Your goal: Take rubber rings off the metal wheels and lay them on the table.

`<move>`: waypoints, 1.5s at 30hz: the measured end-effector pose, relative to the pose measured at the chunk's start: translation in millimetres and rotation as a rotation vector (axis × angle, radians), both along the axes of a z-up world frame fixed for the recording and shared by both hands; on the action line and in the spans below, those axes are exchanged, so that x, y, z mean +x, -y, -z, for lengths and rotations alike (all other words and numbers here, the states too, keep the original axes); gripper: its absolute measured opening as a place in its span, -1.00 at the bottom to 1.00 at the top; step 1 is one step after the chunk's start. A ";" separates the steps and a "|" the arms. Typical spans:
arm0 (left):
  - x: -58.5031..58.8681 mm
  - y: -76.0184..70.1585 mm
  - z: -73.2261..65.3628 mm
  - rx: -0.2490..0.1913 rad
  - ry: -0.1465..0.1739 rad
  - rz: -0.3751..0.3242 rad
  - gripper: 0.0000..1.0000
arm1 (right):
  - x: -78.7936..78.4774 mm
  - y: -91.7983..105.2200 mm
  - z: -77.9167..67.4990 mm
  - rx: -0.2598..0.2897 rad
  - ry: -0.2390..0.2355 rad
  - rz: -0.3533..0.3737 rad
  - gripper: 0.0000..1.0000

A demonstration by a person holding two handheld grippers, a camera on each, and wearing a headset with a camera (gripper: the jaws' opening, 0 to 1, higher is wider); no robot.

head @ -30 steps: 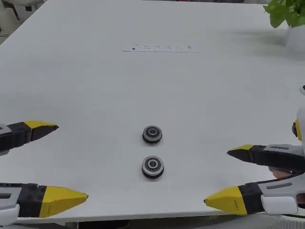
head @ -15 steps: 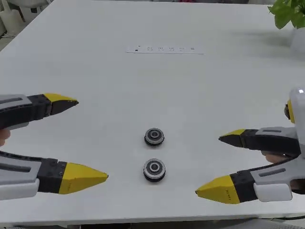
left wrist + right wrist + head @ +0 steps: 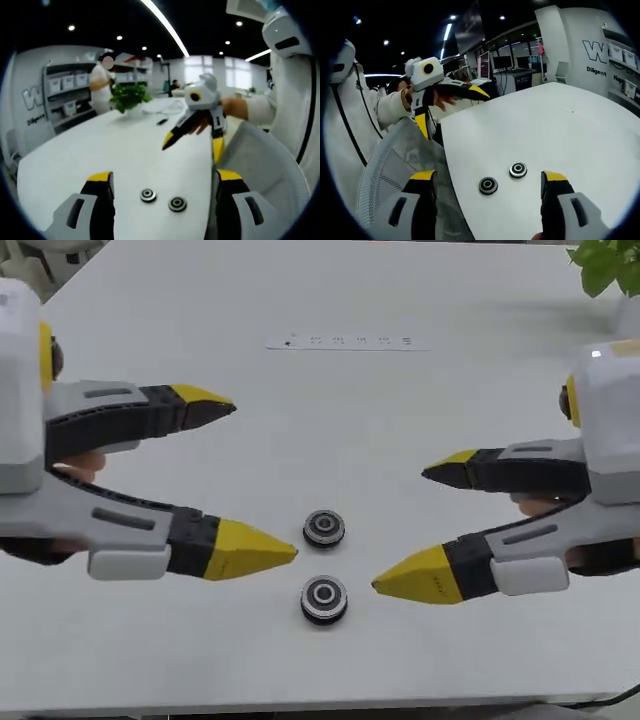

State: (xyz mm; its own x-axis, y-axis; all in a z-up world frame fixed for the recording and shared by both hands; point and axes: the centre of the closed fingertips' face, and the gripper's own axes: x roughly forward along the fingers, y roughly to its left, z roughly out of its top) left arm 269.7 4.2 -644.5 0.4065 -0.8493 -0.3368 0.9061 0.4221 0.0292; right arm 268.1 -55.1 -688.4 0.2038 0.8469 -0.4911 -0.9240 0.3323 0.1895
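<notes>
Two small metal wheels with black rubber rings lie flat on the white table (image 3: 200,660), one (image 3: 323,528) just beyond the other (image 3: 323,598). My left gripper (image 3: 262,480) is open at their left, its lower yellow tip close beside the far wheel. My right gripper (image 3: 400,529) is open at their right, its lower tip near the near wheel. Neither touches a wheel. In the left gripper view the wheels (image 3: 148,195) (image 3: 177,203) lie between my open left gripper (image 3: 164,176), with the right gripper (image 3: 191,154) beyond. The right gripper view has both wheels (image 3: 488,185) (image 3: 518,170) ahead of my open right gripper (image 3: 488,175).
A flush socket strip (image 3: 345,341) sits in the table further back. A potted plant (image 3: 605,265) stands at the far right corner. The table's near edge runs just below the wheels. A white mesh chair (image 3: 395,165) stands behind that edge.
Both grippers have come forward and inward from the table's sides, so their tips now flank the two wheels. The wheels have stayed where they were.
</notes>
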 end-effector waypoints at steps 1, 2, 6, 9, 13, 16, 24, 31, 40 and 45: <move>1.3 3.8 4.7 0.003 -0.006 0.006 0.65 | 2.4 -2.3 2.6 0.005 -0.002 -0.002 0.65; 1.9 6.0 8.6 0.008 -0.011 0.011 0.64 | 3.9 -3.5 5.1 0.007 -0.004 -0.003 0.62; 2.6 12.7 29.0 0.026 -0.017 0.036 0.57 | 4.9 -7.5 20.5 0.008 -0.009 -0.018 0.51; 6.9 11.8 44.8 0.027 -0.018 0.030 0.42 | 3.5 -10.0 31.0 0.011 0.003 -0.037 0.43; 6.2 15.8 59.0 0.006 -0.038 0.031 0.40 | -0.3 -17.0 39.0 0.046 0.000 -0.066 0.34; 3.1 21.1 67.1 0.050 0.002 0.071 0.32 | -2.3 -21.5 50.6 0.039 -0.002 -0.085 0.23; -0.3 28.4 87.2 0.036 -0.031 0.094 0.10 | -8.8 -23.8 79.5 -0.011 -0.015 -0.123 0.05; -4.1 31.0 107.0 0.057 -0.067 0.106 -0.13 | -13.6 -25.0 96.9 -0.055 -0.012 -0.156 -0.15; -4.1 30.6 119.5 0.079 -0.083 0.102 -0.30 | -15.3 -29.3 109.0 -0.088 -0.006 -0.154 -0.29; -8.8 34.7 125.6 0.094 -0.088 0.122 -0.40 | -17.8 -30.1 114.2 -0.109 0.007 -0.169 -0.36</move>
State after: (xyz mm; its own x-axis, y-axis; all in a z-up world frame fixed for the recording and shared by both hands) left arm 260.9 -30.5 -770.1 0.2681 -0.8537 -0.4464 0.9512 0.3081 -0.0181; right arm 250.3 -25.1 -802.5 0.0670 0.8114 -0.5806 -0.9696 0.1903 0.1541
